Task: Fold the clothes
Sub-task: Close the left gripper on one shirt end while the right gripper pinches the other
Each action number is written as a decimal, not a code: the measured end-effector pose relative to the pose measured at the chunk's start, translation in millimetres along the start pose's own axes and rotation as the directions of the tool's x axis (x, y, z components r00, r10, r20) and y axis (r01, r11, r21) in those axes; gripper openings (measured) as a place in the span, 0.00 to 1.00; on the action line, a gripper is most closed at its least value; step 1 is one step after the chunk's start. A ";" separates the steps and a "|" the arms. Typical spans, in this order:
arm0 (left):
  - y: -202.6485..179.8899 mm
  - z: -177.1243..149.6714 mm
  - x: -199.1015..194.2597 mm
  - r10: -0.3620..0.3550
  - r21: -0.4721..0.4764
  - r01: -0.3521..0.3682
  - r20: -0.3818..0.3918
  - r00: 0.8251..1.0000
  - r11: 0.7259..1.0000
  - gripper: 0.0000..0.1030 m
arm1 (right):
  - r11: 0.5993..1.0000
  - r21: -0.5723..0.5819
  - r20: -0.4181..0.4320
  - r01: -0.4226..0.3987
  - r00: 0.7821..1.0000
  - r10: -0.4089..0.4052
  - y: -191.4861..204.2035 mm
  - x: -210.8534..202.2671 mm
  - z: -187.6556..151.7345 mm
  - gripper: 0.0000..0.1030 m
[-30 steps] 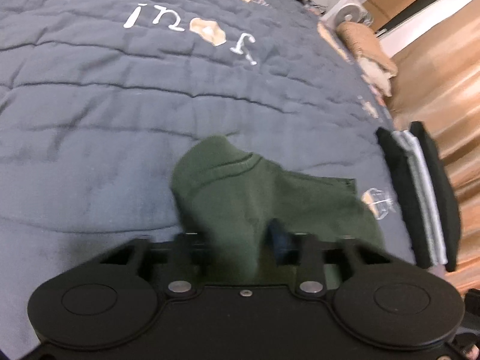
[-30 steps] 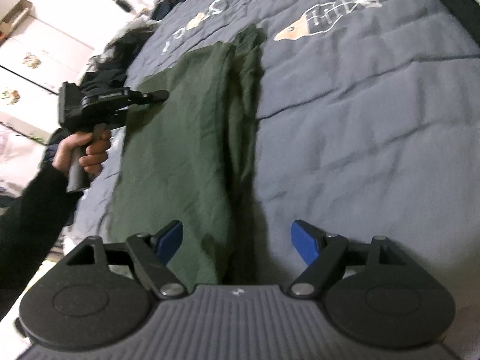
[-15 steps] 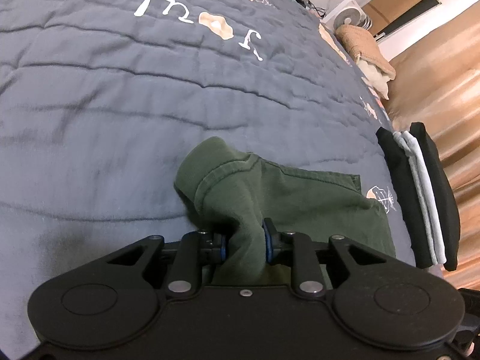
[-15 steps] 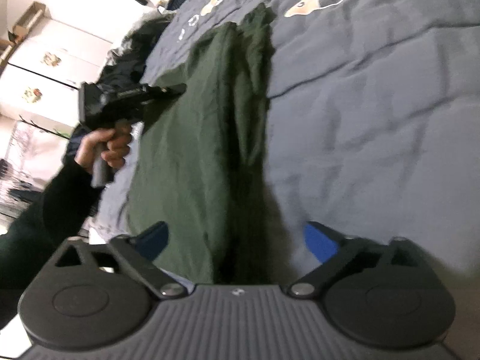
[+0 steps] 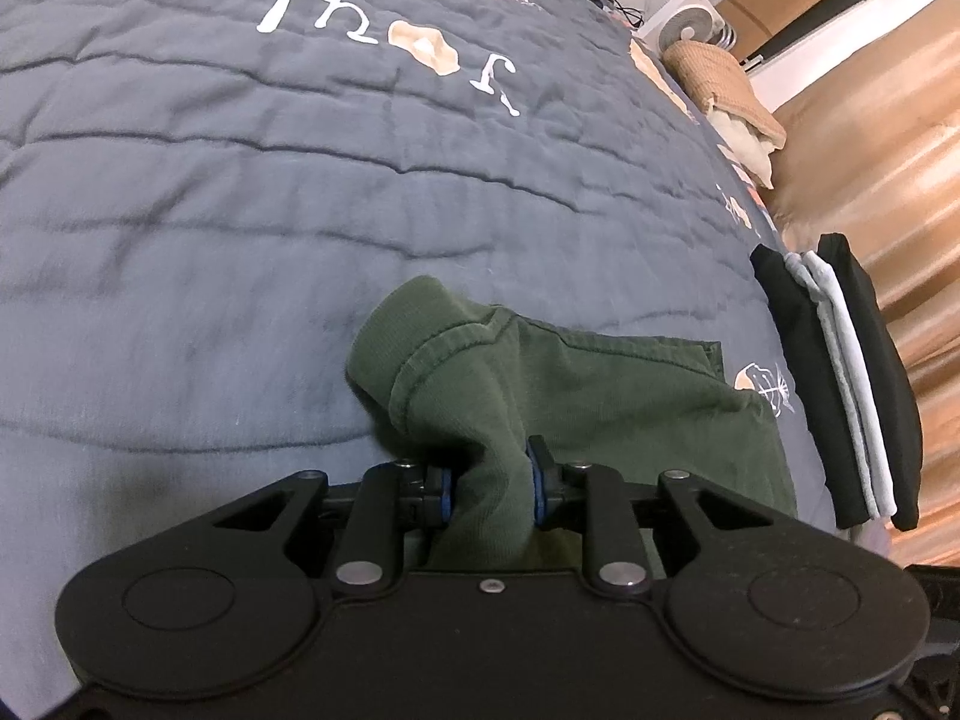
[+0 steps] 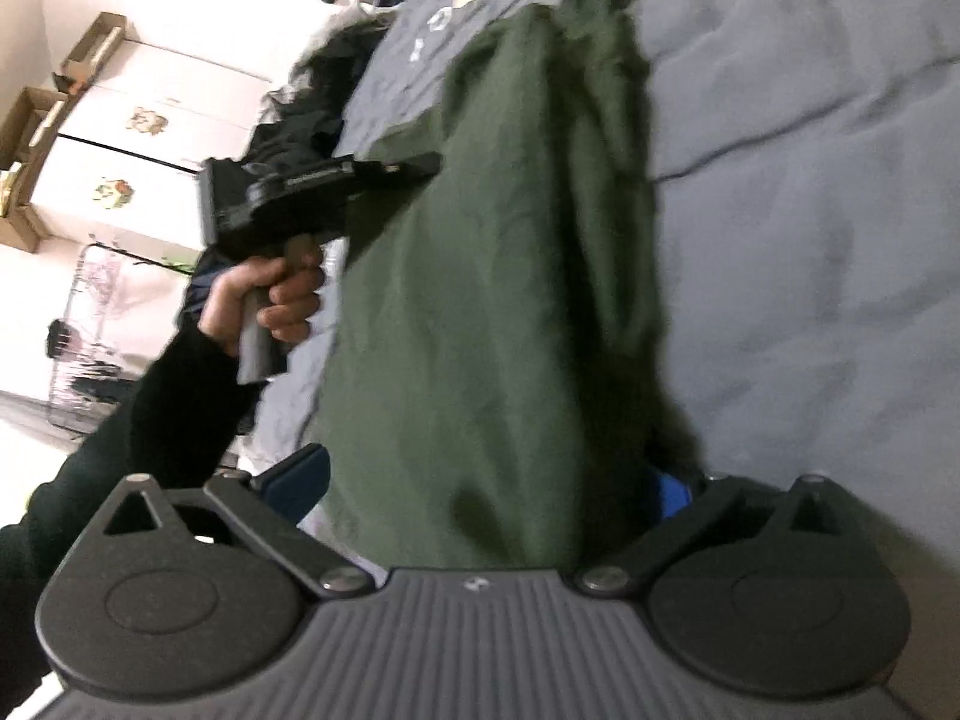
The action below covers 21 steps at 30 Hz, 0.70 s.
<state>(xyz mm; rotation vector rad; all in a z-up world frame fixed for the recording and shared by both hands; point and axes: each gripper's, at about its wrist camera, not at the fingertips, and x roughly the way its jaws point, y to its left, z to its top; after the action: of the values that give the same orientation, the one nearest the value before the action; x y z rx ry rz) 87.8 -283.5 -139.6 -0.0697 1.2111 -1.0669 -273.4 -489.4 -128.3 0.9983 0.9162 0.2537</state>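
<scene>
Now the left tool (image 5: pixel 489 483) is clamped on a bunched fold of the green garment (image 5: pixel 600 396), a grip that was blurred and unsettled 1 second ago. Meanwhile the right tool (image 6: pixel 486 480) has spread its jaws fully apart and moved in over the near end of the green garment (image 6: pixel 510 300), which lies between the pads without being pressed. That suggests the next fold needs both ends gripped. The garment lies lengthwise on the bed's grey quilt (image 5: pixel 240 210). A stack of folded clothes (image 5: pixel 840 384) sits just beside it, limiting room on that side.
</scene>
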 end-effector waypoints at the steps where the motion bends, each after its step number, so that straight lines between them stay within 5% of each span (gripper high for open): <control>1: -0.6 -0.5 0.1 0.001 0.001 -0.001 0.002 1.000 1.000 0.23 | 1.000 -0.001 -0.002 -0.008 1.000 0.008 2.9 1.9 0.3 0.99; 4: -1.9 -0.9 0.6 0.005 0.005 -0.005 0.002 1.000 1.000 0.23 | 0.999 -0.040 0.001 -0.031 1.000 0.031 8.9 2.8 -1.6 0.83; 6: -2.4 -0.3 1.4 0.007 0.007 -0.007 0.000 1.000 1.000 0.23 | 1.000 -0.020 0.002 -0.005 1.000 0.005 -0.8 2.5 -2.6 0.32; 7: -2.7 0.0 1.5 0.009 0.006 -0.009 -0.001 1.000 1.000 0.23 | 1.000 0.012 0.001 0.017 1.000 -0.017 -10.0 3.3 -2.4 0.23; 21: -12.7 -5.4 -1.2 0.061 -0.024 -0.060 0.040 0.997 0.998 0.23 | 0.988 0.156 0.080 0.008 0.997 -0.021 -22.7 18.0 -12.0 0.24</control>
<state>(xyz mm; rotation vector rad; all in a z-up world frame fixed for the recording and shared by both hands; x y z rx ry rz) 75.7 -287.0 -133.9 -0.0716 1.1820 -0.9945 -276.2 -484.2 -159.1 1.1377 0.8789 0.1296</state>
